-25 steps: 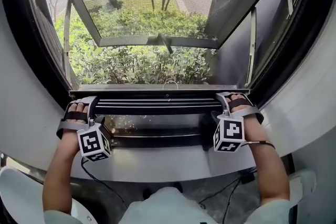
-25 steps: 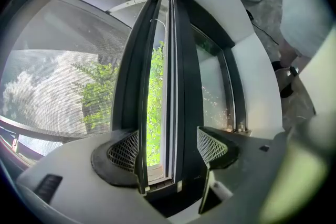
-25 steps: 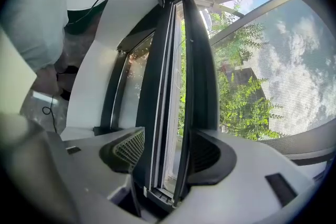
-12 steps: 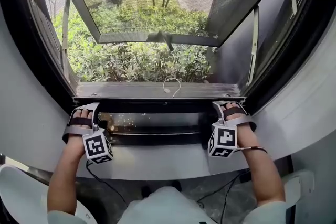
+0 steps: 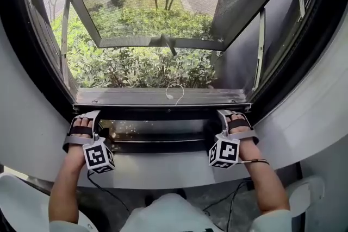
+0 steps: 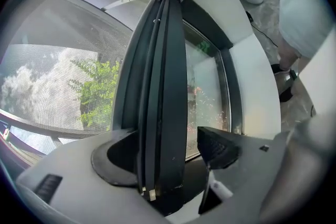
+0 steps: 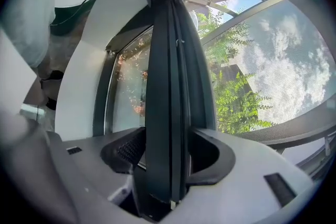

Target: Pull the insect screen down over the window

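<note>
The insect screen's dark bottom bar lies across the foot of the window opening, just above the lower glass strip. My left gripper straddles the bar's left end. In the left gripper view the bar runs between the jaws; one jaw rests against it and the other pad stands slightly off. My right gripper is at the bar's right end. There the bar fills the gap and both jaws press on it. Grey mesh stretches beyond the bar.
A thin cord loop hangs at the bar's middle. Beyond it the casement sash stands swung outward over shrubs. The white sill curves under both hands. A black cable trails below the left gripper.
Both grippers have come down a little with the bar's ends, toward the lower glass strip. The bar's silver top face shows more now.
</note>
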Demonstrator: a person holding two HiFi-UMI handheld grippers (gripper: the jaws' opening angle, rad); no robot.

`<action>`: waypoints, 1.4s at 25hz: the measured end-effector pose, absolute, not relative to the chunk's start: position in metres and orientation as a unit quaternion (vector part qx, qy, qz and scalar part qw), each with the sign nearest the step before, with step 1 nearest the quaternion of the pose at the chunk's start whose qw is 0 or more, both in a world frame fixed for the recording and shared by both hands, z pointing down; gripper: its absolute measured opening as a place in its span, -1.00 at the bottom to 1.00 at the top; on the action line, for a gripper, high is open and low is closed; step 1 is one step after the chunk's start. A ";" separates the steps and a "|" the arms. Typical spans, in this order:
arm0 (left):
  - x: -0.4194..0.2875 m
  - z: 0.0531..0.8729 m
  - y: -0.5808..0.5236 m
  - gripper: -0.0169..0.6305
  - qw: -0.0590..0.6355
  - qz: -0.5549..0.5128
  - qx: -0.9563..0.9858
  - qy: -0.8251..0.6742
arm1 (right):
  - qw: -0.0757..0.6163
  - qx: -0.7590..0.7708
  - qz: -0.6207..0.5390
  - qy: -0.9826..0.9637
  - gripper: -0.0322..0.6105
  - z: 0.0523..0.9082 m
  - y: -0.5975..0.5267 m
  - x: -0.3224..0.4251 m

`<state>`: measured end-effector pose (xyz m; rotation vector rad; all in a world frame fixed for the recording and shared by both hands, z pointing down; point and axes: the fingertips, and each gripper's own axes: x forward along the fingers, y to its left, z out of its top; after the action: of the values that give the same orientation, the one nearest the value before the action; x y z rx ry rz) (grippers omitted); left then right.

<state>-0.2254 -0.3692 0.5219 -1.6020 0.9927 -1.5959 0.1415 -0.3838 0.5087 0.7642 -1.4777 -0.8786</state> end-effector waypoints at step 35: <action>-0.234 0.524 -0.391 0.11 0.445 -0.590 -0.436 0.515 | 0.559 0.405 -0.449 -0.568 -0.20 0.514 -0.400 0.141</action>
<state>-0.2343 -0.3914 0.5237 -1.0797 1.2753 -1.4616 0.1412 -0.3995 0.5137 0.9545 -1.3392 -1.0589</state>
